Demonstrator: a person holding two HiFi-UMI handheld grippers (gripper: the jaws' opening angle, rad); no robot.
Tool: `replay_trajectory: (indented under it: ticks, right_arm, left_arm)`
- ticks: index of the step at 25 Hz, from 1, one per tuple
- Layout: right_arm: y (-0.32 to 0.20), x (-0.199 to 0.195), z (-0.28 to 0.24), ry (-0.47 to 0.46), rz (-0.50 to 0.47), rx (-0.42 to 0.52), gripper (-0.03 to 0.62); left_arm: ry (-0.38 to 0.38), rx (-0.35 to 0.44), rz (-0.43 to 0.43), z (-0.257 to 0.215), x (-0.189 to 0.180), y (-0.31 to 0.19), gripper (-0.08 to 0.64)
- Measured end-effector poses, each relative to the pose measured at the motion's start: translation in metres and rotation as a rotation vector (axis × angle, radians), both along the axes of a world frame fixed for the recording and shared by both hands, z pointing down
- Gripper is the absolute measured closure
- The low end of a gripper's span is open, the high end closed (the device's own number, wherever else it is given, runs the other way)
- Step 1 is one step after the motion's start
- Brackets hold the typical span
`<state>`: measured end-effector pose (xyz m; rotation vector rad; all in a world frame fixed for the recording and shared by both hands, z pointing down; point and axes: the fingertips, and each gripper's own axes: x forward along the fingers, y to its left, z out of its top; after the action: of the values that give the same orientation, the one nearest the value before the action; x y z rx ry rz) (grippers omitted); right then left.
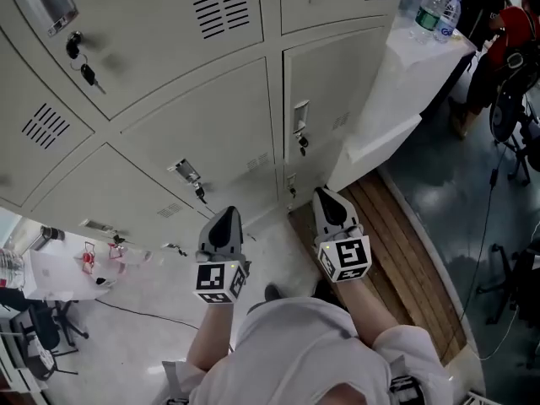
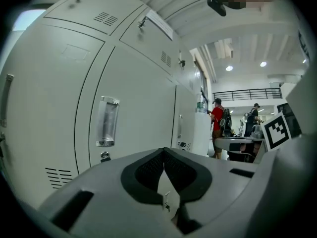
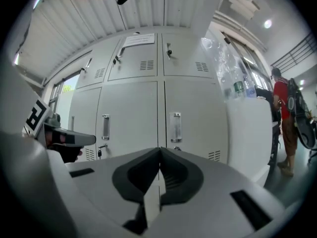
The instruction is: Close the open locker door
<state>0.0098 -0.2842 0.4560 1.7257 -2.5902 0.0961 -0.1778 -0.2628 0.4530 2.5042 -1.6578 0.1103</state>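
A bank of pale grey lockers (image 1: 202, 133) fills the wall ahead, and every door I see lies flush with its frame. The door nearest my right gripper (image 1: 326, 194) has an upright handle (image 1: 300, 116) and a key under it; the same door (image 3: 193, 113) appears in the right gripper view. My left gripper (image 1: 227, 212) hovers beside it, in front of another flush door (image 2: 138, 108) that has a clear handle (image 2: 106, 121). Both grippers are shut with nothing between their pads, and both stand a little off the doors.
A white counter (image 1: 396, 91) juts out to the right of the lockers, with water bottles (image 1: 437, 8) on top. A wooden strip (image 1: 405, 251) runs along the floor below it. A person in red (image 1: 506, 40) stands farther right. Keys hang from several locks.
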Motion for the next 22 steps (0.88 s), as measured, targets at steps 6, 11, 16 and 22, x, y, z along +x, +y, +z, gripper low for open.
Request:
replay_trajectory:
  ticks: [6, 11, 16, 22]
  right_arm:
    - [0.023, 0.009, -0.011, 0.016, 0.053, 0.02, 0.58]
    - [0.035, 0.011, -0.014, 0.025, 0.065, 0.031, 0.58]
    - [0.043, 0.01, -0.017, 0.017, 0.064, 0.036, 0.58]
    - [0.048, 0.01, -0.019, 0.024, 0.063, 0.044, 0.58]
  left_arm:
    - [0.011, 0.02, 0.046, -0.007, 0.018, 0.012, 0.552]
    - [0.017, 0.036, 0.052, -0.014, 0.023, 0.021, 0.552]
    - [0.019, 0.04, 0.046, -0.016, 0.021, 0.029, 0.552]
    - [0.021, 0.047, 0.046, -0.02, 0.023, 0.033, 0.552]
